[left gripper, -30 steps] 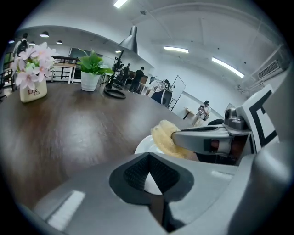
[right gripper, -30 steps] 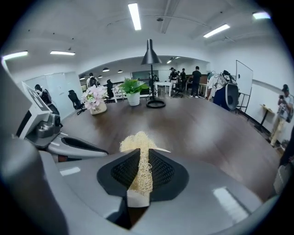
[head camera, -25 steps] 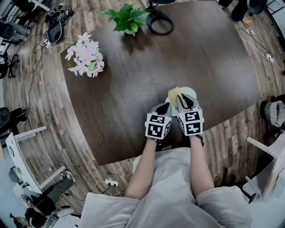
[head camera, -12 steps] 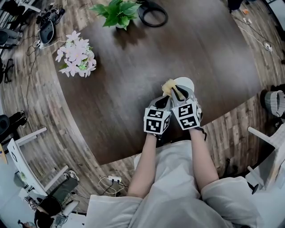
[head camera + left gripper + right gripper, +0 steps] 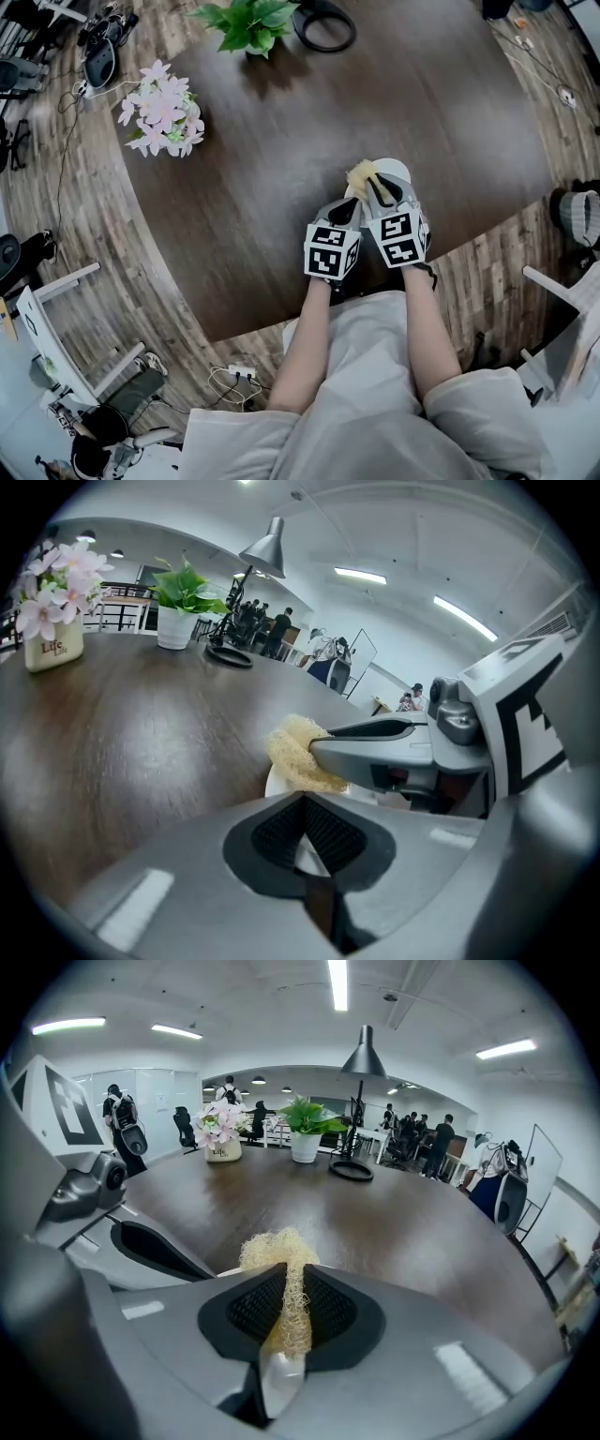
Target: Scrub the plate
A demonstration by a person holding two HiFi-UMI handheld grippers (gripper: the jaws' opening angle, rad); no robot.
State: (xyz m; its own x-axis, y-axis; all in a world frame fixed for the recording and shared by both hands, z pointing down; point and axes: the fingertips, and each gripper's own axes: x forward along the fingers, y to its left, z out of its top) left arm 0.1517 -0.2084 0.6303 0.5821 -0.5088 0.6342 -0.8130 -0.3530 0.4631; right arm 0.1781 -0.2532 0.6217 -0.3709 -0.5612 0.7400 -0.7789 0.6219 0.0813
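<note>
Clamping loofah scrubber (image 5: pixel 273 1247), right gripper (image 5: pixel 286 1283) holding it at white plate's (image 5: pixel 397 171) far rim; left gripper (image 5: pixel 306 834) pinching near rim, jaws closed.

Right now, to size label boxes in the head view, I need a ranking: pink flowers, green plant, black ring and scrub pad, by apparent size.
1. pink flowers and green plant, about alike; the plant is cut off by the top edge.
2. black ring
3. scrub pad
</note>
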